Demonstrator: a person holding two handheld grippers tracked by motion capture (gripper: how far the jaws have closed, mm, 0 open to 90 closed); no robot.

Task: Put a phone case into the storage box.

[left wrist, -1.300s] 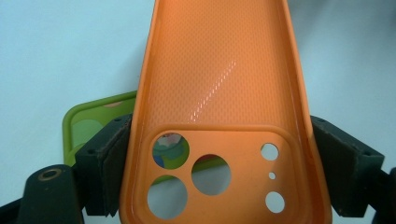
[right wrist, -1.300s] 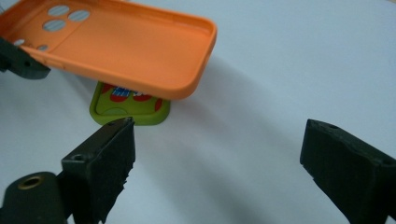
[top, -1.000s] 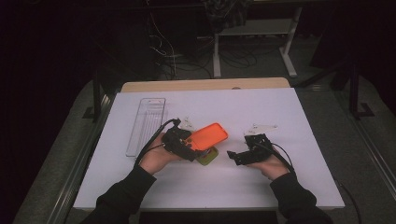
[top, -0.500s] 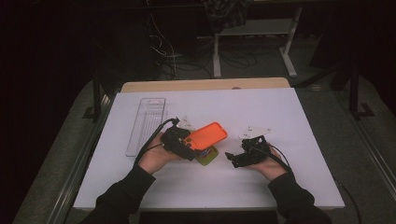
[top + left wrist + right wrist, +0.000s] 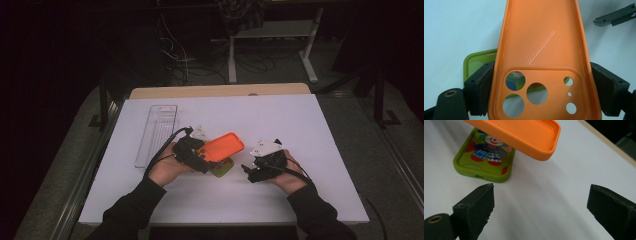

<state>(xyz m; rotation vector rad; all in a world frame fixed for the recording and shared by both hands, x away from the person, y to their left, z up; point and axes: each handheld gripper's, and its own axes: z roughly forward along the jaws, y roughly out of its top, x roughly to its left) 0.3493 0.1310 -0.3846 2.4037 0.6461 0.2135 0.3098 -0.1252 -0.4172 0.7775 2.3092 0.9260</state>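
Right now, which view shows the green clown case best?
The right gripper view: the green clown case lies flat on the table with its clown print plain, partly under the orange case. The left gripper view shows a corner and bits through the camera holes; the high view shows a green edge.

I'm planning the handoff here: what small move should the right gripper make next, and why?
Probably ease the right gripper forward toward the free end of the orange phone case. Its jaws stand wide open and hold nothing, while the left gripper clamps the case's camera end, lifted above the green clown case.
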